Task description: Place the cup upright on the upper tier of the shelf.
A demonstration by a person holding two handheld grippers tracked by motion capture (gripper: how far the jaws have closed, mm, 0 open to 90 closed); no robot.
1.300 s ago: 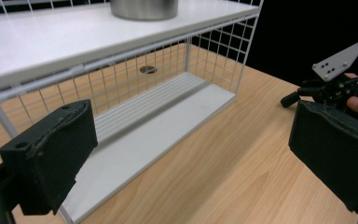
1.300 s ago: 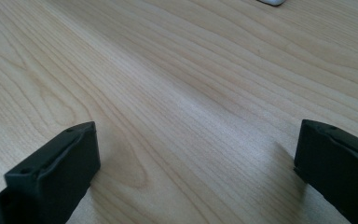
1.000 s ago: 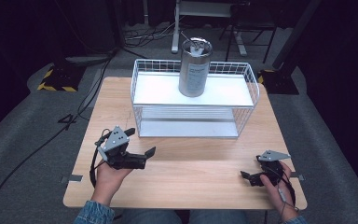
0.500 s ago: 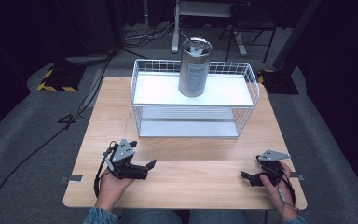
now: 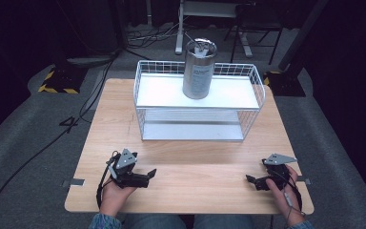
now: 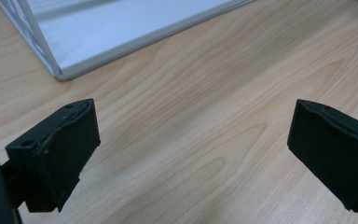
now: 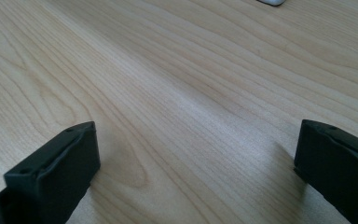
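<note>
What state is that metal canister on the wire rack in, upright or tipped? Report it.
Upright. The metal canister stands on its base on the top shelf of the white wire rack, its sides vertical and its lid end facing up.

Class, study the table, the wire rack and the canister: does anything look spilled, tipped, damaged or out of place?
Nothing stands out. The metal canister stands upright on the top shelf of the white wire rack, which sits square on the wooden table. Left gripper and right gripper rest open, holding nothing.
</note>
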